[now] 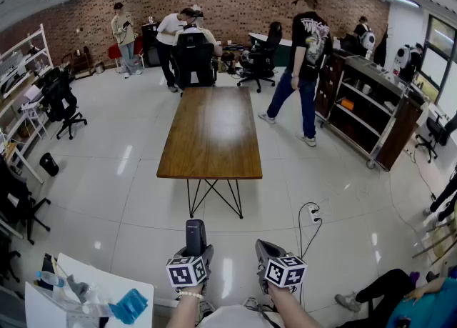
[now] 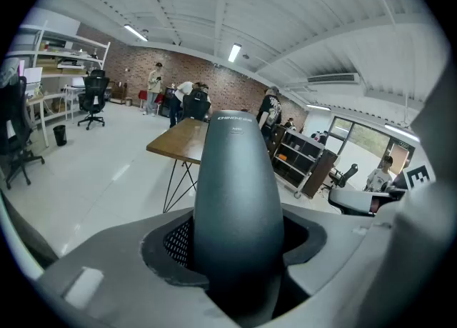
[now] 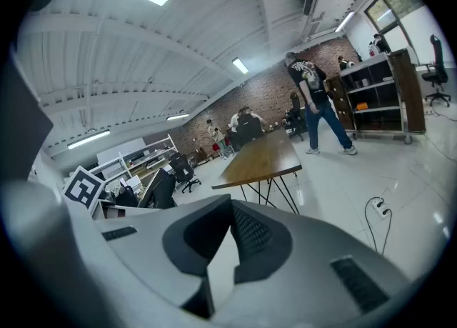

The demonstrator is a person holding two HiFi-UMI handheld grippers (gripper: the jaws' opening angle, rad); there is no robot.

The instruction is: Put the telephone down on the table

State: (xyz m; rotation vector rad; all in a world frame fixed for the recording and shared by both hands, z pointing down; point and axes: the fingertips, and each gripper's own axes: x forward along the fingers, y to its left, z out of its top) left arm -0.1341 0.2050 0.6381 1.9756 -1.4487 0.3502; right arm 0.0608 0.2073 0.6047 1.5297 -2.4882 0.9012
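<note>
L tongs gripping telephone, R tongs closed, empty, table ahead

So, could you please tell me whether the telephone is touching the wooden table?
Apart. The head view shows the telephone in the left gripper, with floor between it and the table.

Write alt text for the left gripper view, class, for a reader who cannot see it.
A dark grey telephone handset is clamped in the left gripper, pointing toward a wooden table across a pale glossy floor. People gather by a brick wall beyond.
</note>
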